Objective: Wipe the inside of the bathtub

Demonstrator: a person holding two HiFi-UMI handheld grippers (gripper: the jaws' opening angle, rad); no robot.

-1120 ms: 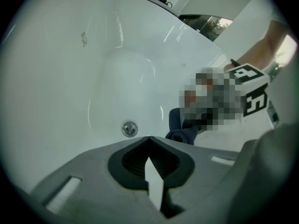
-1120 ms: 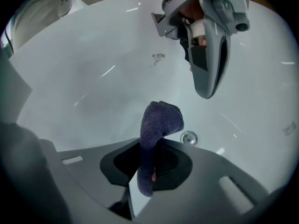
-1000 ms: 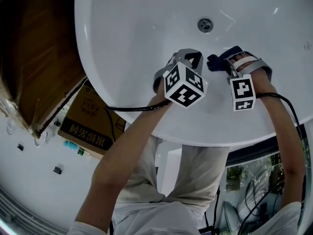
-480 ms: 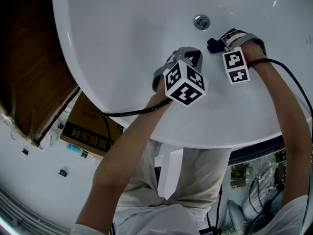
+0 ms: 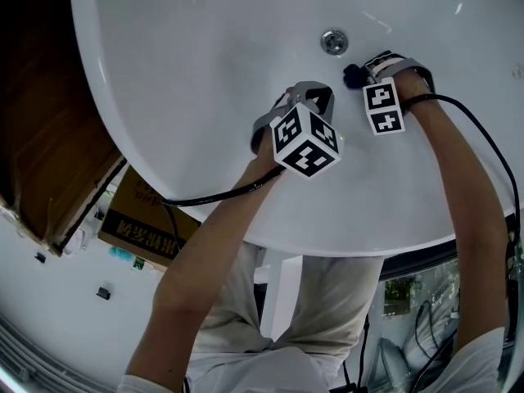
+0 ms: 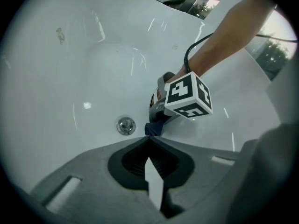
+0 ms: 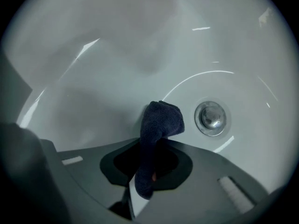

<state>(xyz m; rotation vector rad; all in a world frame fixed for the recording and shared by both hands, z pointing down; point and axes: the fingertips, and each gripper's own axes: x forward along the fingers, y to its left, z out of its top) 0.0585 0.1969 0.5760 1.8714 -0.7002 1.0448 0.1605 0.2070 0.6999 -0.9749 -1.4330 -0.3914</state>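
In the head view, the drain [image 5: 334, 41] sits in the tub [image 5: 205, 72]. The cloth [image 5: 354, 75] lies just beside the drain at its 5 o'clock, between the right gripper's [image 7: 153, 146] jaws. The left gripper [image 6: 150, 139] is near, at the cloth's 8 o'clock. A box [image 5: 147, 211] lies outside the tub, at 7 o'clock.

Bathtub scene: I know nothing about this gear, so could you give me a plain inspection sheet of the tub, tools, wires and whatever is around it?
Surface: white bathtub, glossy inside; chrome drain in its floor.
Job's things: dark blue cloth, its free end bunched against the tub floor beside the drain.
Clutter: nothing seen inside the tub.
Grippers: right gripper shut on the cloth, close to the drain; left gripper has its jaws together with nothing between them and is held over the tub wall.
Cables: a black cable runs from the left gripper over the tub rim; another loops along the right arm.
Surroundings: cardboard box and wooden panel beside the tub.
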